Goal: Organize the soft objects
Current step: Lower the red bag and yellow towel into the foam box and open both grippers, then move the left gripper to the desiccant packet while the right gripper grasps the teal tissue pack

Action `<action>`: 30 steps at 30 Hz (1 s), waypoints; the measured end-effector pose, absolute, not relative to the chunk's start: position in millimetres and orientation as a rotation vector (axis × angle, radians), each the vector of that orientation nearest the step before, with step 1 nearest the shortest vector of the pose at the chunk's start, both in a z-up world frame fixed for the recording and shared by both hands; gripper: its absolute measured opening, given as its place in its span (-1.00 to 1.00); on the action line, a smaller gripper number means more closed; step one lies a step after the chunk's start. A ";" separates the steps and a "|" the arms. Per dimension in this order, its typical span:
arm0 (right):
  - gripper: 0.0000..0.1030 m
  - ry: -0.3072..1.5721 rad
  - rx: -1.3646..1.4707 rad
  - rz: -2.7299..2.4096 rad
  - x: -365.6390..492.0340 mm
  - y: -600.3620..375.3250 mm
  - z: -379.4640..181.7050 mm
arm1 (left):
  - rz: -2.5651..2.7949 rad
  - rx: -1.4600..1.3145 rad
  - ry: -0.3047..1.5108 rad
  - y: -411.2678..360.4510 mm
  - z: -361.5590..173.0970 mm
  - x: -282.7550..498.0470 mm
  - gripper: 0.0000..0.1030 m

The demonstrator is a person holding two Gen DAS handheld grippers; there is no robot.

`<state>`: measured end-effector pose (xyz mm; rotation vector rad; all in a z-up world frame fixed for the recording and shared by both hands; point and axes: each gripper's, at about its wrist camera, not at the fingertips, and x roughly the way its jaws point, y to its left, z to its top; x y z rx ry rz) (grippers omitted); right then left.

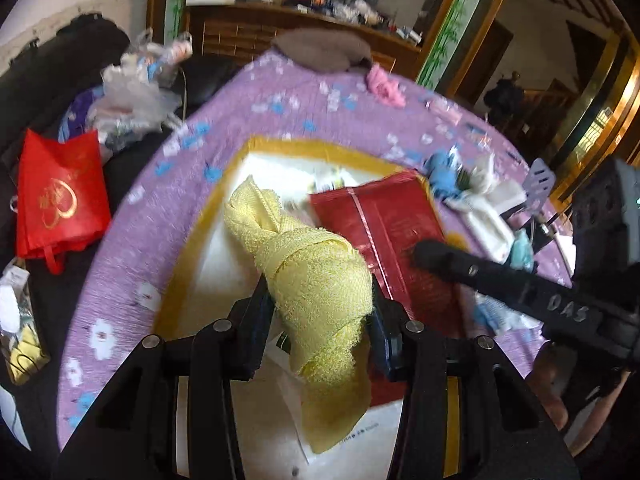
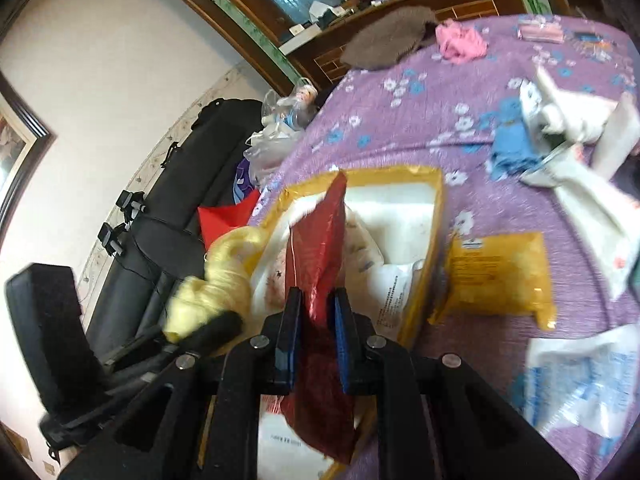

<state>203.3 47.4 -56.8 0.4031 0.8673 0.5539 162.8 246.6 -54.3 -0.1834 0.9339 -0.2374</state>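
A: Report the state of your left gripper (image 1: 322, 308).

B: Your left fingers (image 1: 260, 312) are closed on the yellow towel (image 1: 316, 280). The towel is bunched and twisted; one end rises past the fingertips, the other hangs down between the finger arms. It is held above the yellow-rimmed box (image 1: 280, 146), which lies open on the purple flowered bedspread (image 1: 280, 92).

A: And your right gripper (image 2: 318, 304)?

B: Your right fingers (image 2: 290, 320) are clamped on the red packet (image 2: 324, 240). The packet stands on edge between the pads, its upper corner over the box (image 2: 434, 200), its lower part hanging below the pads.

A: What does the box hold?

B: White packets with printed text lie inside it. Exact contents cannot be told because of blur.

A: Other soft items on the bed?

B: A yellow pack (image 2: 500, 276) lies just beside the box. A blue cloth (image 2: 512, 148) and white cloths (image 2: 568, 120) lie farther off. A pink cloth (image 2: 460, 42) and a brown cushion (image 2: 384, 42) lie near the headboard.

A: Beside the bed?

B: A red bag (image 1: 60, 196) rests on the dark sofa (image 1: 40, 80).
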 end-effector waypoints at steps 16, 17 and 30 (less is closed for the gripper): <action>0.53 0.670 0.302 0.565 160.3 38.7 -20.9 | -0.398 -0.515 0.822 260.2 -48.5 131.8 0.54; 0.53 0.662 0.290 0.563 155.3 35.5 -17.6 | -0.390 -0.517 0.824 258.7 -46.9 128.6 0.54; 0.53 0.692 0.426 0.502 125.9 -79.8 -25.3 | -0.266 -0.206 0.751 185.7 -6.6 74.5 0.54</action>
